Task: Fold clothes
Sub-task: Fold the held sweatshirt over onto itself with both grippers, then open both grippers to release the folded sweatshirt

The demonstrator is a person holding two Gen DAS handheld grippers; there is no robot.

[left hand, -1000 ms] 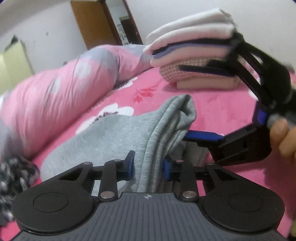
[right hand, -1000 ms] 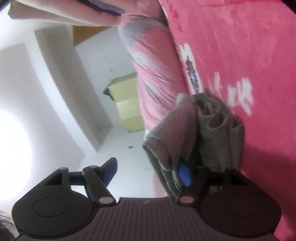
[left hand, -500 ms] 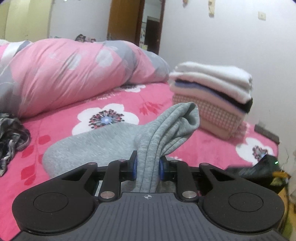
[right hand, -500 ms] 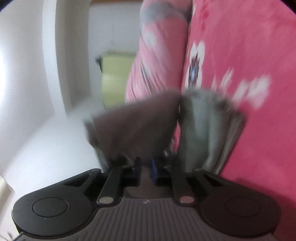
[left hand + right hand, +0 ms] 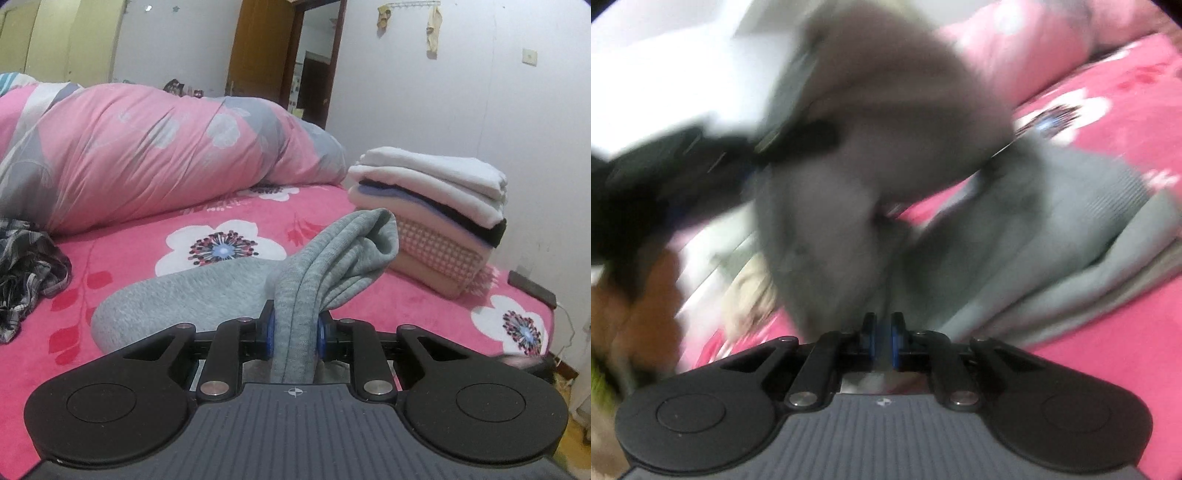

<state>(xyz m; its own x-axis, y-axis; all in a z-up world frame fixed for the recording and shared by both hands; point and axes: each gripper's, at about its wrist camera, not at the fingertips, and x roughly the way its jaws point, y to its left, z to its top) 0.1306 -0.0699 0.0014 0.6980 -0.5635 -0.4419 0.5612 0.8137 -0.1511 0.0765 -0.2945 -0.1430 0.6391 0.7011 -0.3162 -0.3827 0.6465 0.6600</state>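
A grey knitted garment [image 5: 207, 295] lies on the pink flowered bed cover [image 5: 406, 306]. My left gripper [image 5: 294, 325] is shut on a thick bunched fold of it, which stands up ahead of the fingers. In the right wrist view, which is blurred, my right gripper [image 5: 881, 332] is shut on a thin edge of the same grey garment [image 5: 1052, 240]. A lifted flap of it hangs in front of that camera. The left gripper [image 5: 665, 177] shows there as a dark blur at the left, above a hand [image 5: 635, 295].
A stack of folded clothes [image 5: 424, 206] sits at the back right near the wall. A rolled pink duvet [image 5: 147, 155] runs along the far side. A dark checked garment [image 5: 26, 266] lies crumpled at the left. The bed's edge [image 5: 532, 288] drops off at the right.
The right gripper went from open beside the grey cloth to shut on it, rolled upright and lifted the cloth. The left gripper rolled level and tightened on its fold.
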